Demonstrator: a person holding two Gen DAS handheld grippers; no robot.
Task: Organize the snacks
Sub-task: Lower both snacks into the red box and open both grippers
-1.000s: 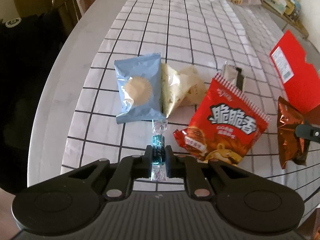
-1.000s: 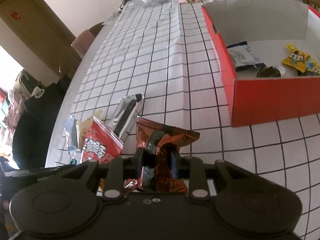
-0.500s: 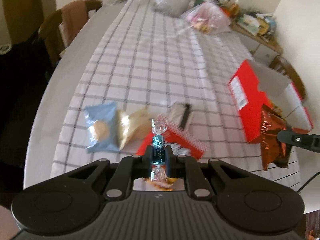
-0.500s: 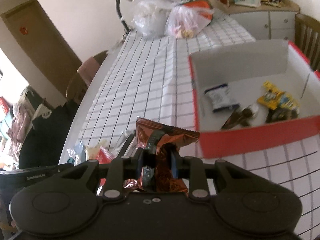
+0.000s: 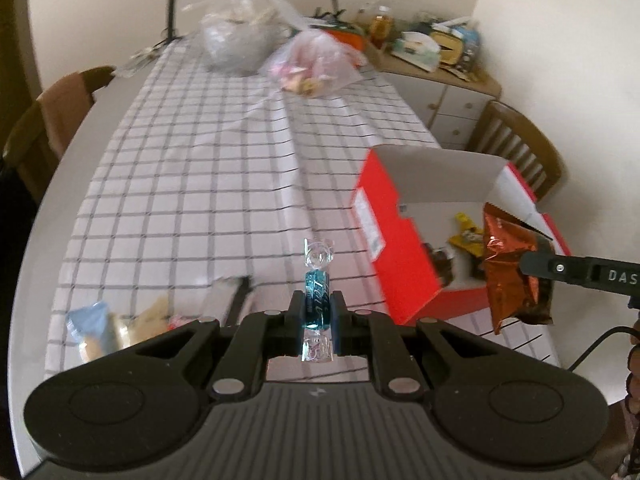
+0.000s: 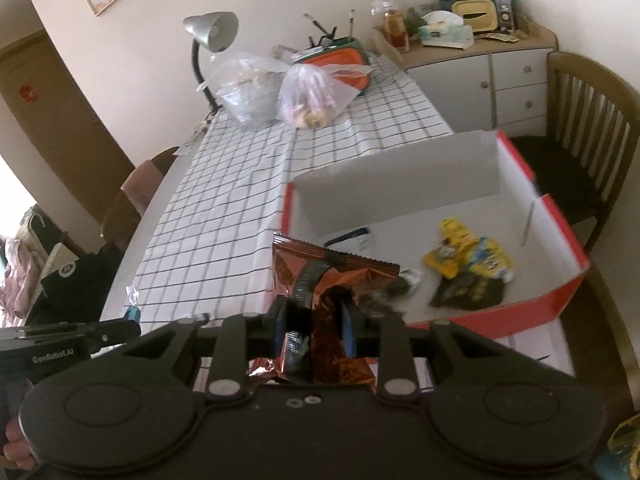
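Observation:
My left gripper (image 5: 317,310) is shut on a teal wrapped candy (image 5: 317,296) and holds it upright, high above the checked tablecloth. My right gripper (image 6: 314,320) is shut on a copper foil snack bag (image 6: 320,280), held above the near wall of the open red box (image 6: 560,292). That bag also shows in the left wrist view (image 5: 512,268), over the red box (image 5: 404,256). Inside the box lie a yellow packet (image 6: 472,258), a dark packet (image 6: 466,292) and a white-blue packet (image 6: 352,240). A blue packet (image 5: 94,328), a cream packet (image 5: 154,316) and a silver packet (image 5: 226,300) lie on the cloth at lower left.
Two clear plastic bags (image 6: 280,92) and a desk lamp (image 6: 208,36) stand at the table's far end. Wooden chairs stand to the right (image 6: 588,120) and left (image 5: 52,120). A cabinet (image 6: 480,68) with clutter is behind.
Both grippers have risen and tilted up, carrying their snacks. The right gripper has moved with the foil bag from the cloth to over the red box. The loose snacks have dropped low in the left view.

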